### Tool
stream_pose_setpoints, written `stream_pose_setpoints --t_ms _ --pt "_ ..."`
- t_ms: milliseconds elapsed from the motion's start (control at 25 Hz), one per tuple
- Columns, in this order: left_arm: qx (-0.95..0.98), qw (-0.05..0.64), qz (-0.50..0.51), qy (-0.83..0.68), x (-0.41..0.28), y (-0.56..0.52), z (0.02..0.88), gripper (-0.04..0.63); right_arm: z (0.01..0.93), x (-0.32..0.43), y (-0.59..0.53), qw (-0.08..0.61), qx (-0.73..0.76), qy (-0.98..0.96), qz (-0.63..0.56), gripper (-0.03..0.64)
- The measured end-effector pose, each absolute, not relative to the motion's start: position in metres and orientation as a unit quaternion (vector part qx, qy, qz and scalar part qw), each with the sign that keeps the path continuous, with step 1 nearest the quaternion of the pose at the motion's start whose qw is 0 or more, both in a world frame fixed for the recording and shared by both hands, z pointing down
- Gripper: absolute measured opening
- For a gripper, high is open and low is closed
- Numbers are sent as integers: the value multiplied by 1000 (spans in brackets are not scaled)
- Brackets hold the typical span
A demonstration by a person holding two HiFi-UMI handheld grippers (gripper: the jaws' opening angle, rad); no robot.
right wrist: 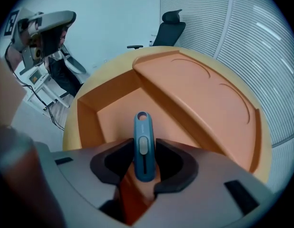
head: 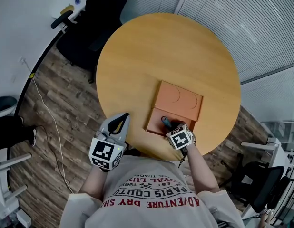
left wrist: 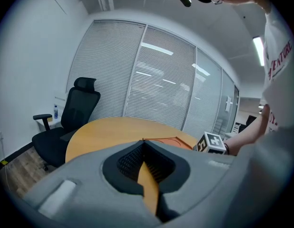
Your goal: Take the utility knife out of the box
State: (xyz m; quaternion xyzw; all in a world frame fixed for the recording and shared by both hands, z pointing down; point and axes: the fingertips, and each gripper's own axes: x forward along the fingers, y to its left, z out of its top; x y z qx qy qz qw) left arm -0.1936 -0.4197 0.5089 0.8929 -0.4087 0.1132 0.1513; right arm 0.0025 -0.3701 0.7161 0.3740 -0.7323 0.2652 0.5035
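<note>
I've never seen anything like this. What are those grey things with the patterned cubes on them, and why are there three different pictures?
There is no robot: a person holds a two-jawed hand tool in each hand, the left gripper and the right gripper. The patterned cubes are part of those tools. One picture comes from a camera on the person's head, looking down; the other two come from cameras riding on the grippers, looking along their jaws. On the round wooden table lies an orange box, its lid open flat on the far side. Inside is a blue utility knife, and the right gripper's jaws appear closed on its sides. The left gripper is shut and empty, near the table's edge.
</note>
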Motion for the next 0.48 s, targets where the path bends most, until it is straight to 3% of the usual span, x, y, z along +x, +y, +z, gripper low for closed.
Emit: stream_pose_setpoints --t_ms 480 --pt "884 154 116 -427 -187 -419 493 -5 714 5 -373 497 380 -734 266 132"
